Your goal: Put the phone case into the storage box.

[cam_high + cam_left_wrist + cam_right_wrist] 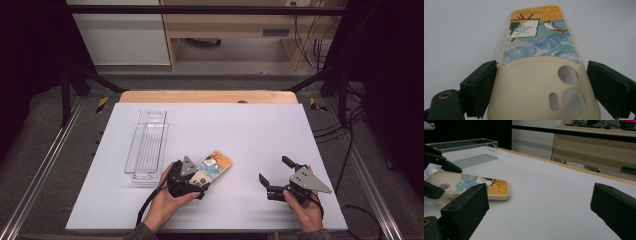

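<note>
The left hand-held gripper [197,181] straddles the camera end of a painted phone case [541,75] lying flat on the white surface [260,135]; its jaws flank the case's sides, but whether they press on it I cannot tell. Just left of it lies a clear plastic tray [147,145]. The right hand-held gripper [274,176] rests well apart, jaws spread, holding nothing.
</note>
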Available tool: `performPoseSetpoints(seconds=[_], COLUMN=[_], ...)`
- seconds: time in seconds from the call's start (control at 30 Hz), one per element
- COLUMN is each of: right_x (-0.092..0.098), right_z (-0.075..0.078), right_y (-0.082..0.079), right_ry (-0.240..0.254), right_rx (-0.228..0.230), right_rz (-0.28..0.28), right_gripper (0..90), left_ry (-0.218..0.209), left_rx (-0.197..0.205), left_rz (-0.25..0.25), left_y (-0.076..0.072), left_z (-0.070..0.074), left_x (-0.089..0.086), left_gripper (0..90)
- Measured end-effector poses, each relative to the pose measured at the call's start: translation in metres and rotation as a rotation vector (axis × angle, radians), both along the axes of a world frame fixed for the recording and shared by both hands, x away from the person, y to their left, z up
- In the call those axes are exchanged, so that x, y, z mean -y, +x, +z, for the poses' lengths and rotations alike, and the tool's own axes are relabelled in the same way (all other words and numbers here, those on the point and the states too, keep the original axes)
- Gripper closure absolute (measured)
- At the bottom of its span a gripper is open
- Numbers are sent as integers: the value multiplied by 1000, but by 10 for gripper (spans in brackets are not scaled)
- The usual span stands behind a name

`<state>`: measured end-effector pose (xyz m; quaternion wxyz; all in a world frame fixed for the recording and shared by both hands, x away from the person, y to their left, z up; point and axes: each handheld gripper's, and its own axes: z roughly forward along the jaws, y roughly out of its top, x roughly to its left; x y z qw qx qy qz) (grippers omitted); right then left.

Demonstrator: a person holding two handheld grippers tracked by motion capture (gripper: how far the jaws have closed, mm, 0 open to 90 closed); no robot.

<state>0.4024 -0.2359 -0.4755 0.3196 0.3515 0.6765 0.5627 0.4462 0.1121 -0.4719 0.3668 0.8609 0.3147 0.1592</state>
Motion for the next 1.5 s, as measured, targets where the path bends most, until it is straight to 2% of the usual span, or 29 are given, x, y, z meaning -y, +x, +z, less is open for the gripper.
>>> performPoseSetpoints(seconds=[0.2, 0.37, 0.63, 1.0, 1.07, 1.37, 1.5], right_x=[0, -3, -12, -22, -24, -37, -45], right_z=[1, 2, 3, 7, 8, 20, 31], right_y=[0, -1, -3, -4, -3, 10, 16], right_ry=[-1, -8, -61, -121, -137, -273, -348], right_rx=[5, 8, 24, 42, 45, 24, 58], right_rz=[2, 4, 12, 3, -9, -44, -36], right_gripper=[19, 19, 18, 22, 29, 60, 62], left_ry=[-13, -33, -58, -91, -96, -108, -101], left_rx=[14, 28, 49, 60, 59, 72, 76], left_rz=[-1, -10, -42, -68, -78, -112, -121], left_y=[1, 1, 3, 12, 14, 25, 29], left_z=[4, 14, 34, 58, 62, 80, 87], left_x=[0, 2, 8, 6, 6, 4, 3], left_gripper=[114, 115, 115, 114, 114, 114, 114])
